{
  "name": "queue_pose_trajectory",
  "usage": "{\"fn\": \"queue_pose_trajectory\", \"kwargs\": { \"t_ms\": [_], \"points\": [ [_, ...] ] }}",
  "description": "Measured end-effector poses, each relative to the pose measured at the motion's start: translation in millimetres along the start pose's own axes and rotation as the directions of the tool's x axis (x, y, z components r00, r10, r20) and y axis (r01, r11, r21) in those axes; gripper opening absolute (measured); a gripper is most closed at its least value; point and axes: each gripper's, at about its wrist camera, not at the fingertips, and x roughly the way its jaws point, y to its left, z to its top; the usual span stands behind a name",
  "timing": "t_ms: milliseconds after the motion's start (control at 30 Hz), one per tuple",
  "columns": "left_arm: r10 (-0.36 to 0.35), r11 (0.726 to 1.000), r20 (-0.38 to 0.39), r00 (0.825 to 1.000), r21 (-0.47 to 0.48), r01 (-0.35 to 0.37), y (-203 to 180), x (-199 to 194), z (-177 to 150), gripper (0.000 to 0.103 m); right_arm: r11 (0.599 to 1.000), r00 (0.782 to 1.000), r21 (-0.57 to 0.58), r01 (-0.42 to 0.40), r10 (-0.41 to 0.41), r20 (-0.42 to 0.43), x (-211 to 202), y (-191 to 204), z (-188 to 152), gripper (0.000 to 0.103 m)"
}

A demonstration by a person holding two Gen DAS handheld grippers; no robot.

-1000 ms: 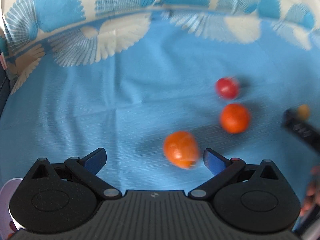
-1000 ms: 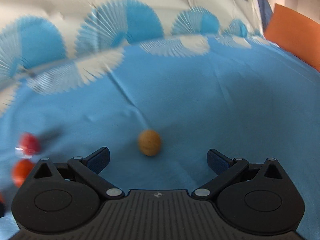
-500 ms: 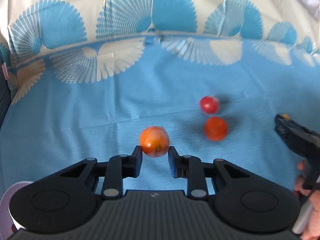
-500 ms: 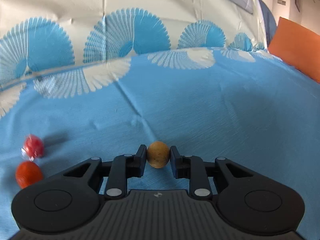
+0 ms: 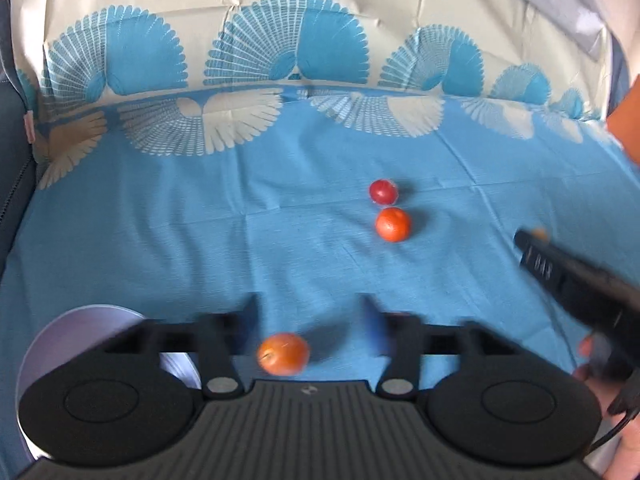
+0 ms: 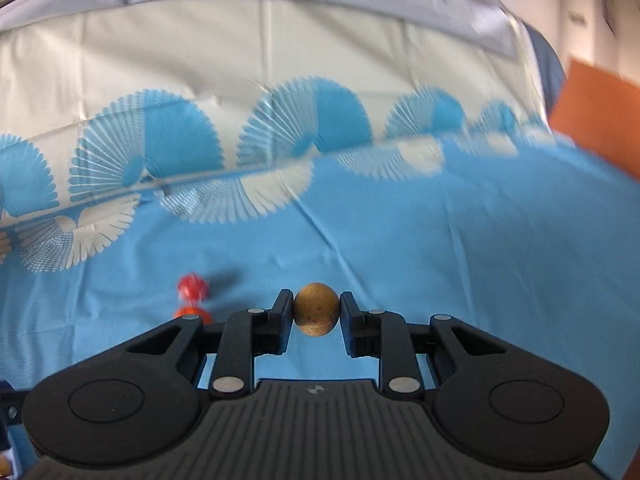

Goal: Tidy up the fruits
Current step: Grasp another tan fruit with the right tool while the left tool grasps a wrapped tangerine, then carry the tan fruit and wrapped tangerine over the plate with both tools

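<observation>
The left tongs (image 5: pixel 308 320), clamped on the orange fruit (image 5: pixel 283 353) half a second ago, now stand wide and blurred, and the fruit sits loose between them beside the lilac plate (image 5: pixel 80 332): likely a release that missed the plate. The right tongs (image 6: pixel 316 314) have lifted, still pinching the brown fruit (image 6: pixel 316 309). A red fruit (image 5: pixel 383 191) and a second orange fruit (image 5: pixel 393 224) remain on the blue cloth (image 5: pixel 200 240).

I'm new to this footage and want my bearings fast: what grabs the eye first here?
The right gripper pinches a small round tan-brown fruit above the bright blue fan-patterned cloth. In the left wrist view, a blurred orange round fruit sits between the parted fingers of the left gripper, beside a pale lilac plate. Farther off lie a small red fruit and another orange fruit.
</observation>
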Motion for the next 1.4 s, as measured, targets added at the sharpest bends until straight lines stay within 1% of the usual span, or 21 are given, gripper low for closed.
{"fn": "queue_pose_trajectory", "kwargs": {
  "t_ms": [67,167,233,300,400,500,600,633,667,700,733,800,900,967,1000,1100,1167,1233,1267,1333,1400],
  "points": [
    [-0.002,1.0,0.025,1.0,0.008,0.002,5.1,-1.0,-5.2,0.084,1.0,1.0,0.031,-0.001,0.002,-0.025,0.9,-9.0,-14.3,0.026],
    [-0.022,0.999,-0.009,1.0,0.034,0.023,9.8,12.4,-11.3,0.085,0.999,0.998,0.01,0.031,-0.031,-0.057,14.1,-17.7,-29.6,0.026],
    [-0.029,0.999,-0.041,0.999,0.043,0.031,11.4,23.7,-15.4,0.085,0.999,0.995,0.035,0.041,-0.038,-0.087,27.1,-24.2,-31.0,0.026],
    [-0.037,0.996,-0.077,0.996,0.072,0.043,12.2,29.1,-18.4,0.085,0.997,0.996,0.058,0.042,-0.037,-0.087,36.6,-28.8,-28.3,0.026],
    [-0.06,0.991,-0.08,0.995,0.116,0.069,18.6,26.5,-21.5,0.086,0.997,0.995,0.068,0.032,-0.025,-0.095,48.2,-30.8,-25.3,0.026],
    [-0.02,0.983,-0.098,0.995,0.181,0.037,19.7,36.8,-21.9,0.086,0.997,0.994,0.082,-0.001,0.01,-0.109,54.4,-28.5,-23.2,0.026],
    [0.012,0.981,-0.145,0.989,0.195,0.016,21.0,57.4,-22.1,0.084,0.997,0.995,0.072,-0.025,0.032,-0.095,54.0,-23.6,-21.8,0.026],
    [0.031,0.981,-0.167,0.986,0.194,0.002,22.4,66.1,-22.7,0.082,0.997,0.995,0.066,-0.03,0.036,-0.097,54.0,-22.7,-21.8,0.026],
    [0.059,0.982,-0.19,0.98,0.186,-0.024,24.6,75.1,-23.5,0.076,0.997,0.994,0.065,-0.034,0.04,-0.097,54.1,-22.7,-21.8,0.026],
    [0.059,0.985,-0.199,0.978,0.169,-0.025,28.3,81.1,-23.9,0.076,0.997,0.994,0.065,-0.034,0.04,-0.098,54.1,-23.3,-22.0,0.026],
    [0.047,0.99,-0.193,0.98,0.142,-0.02,31.7,81.3,-22.7,0.073,0.997,0.994,0.067,-0.033,0.039,-0.099,54.3,-24.4,-21.9,0.026],
    [0.042,0.995,-0.182,0.982,0.096,-0.025,35.0,78.0,-19.3,0.041,0.997,0.995,0.075,-0.028,0.035,-0.099,54.5,-27.0,-22.4,0.026],
    [0.053,0.994,-0.16,0.986,0.107,-0.036,33.3,67.5,-17.7,0.04,0.997,0.994,0.079,-0.02,0.028,-0.103,55.6,-27.5,-23.4,0.026],
    [0.069,0.992,-0.157,0.985,0.111,-0.052,31.6,50.9,-17.7,0.04,0.997,0.995,0.073,-0.014,0.021,-0.094,54.2,-27.0,-24.0,0.026],
    [0.063,0.994,-0.15,0.987,0.097,-0.048,30.2,38.6,-15.8,0.04,0.998,0.996,0.068,-0.006,0.012,-0.084,51.8,-26.5,-24.6,0.026],
    [0.026,0.999,-0.11,0.994,0.041,-0.022,33.2,-18.4,-17.7,0.04,0.999,0.997,0.044,0.024,-0.021,-0.074,35.4,-25.2,-25.6,0.026],
    [0.003,1.0,-0.069,0.998,0.016,-0.001,35.8,-62.8,-24.2,0.04,0.999,0.998,0.049,0.001,0.002,-0.062,11.3,-23.1,-21.3,0.026],
    [-0.002,1.0,-0.03,1.0,-0.007,0.002,40.8,-108.5,-36.2,0.04,0.998,0.997,0.015,-0.069,0.069,-0.028,-27.6,-16.2,-17.2,0.026],
    [0.003,1.0,-0.019,1.0,-0.024,-0.003,46.0,-130.4,-44.6,0.04,0.993,0.993,0.006,-0.115,0.116,-0.02,-51.1,-13.5,-16.0,0.026],
    [0.027,0.999,-0.007,1.0,-0.044,-0.027,54.3,-168.5,-61.7,0.04,0.976,0.976,-0.03,-0.217,0.216,-0.012,-102.2,-6.5,-16.9,0.026],
    [0.055,0.996,0.0,0.999,-0.067,-0.055,63.7,-201.7,-81.9,0.04,0.946,0.951,-0.1,-0.308,0.308,-0.016,-153.9,4.2,-22.0,0.026]
  ]
}}
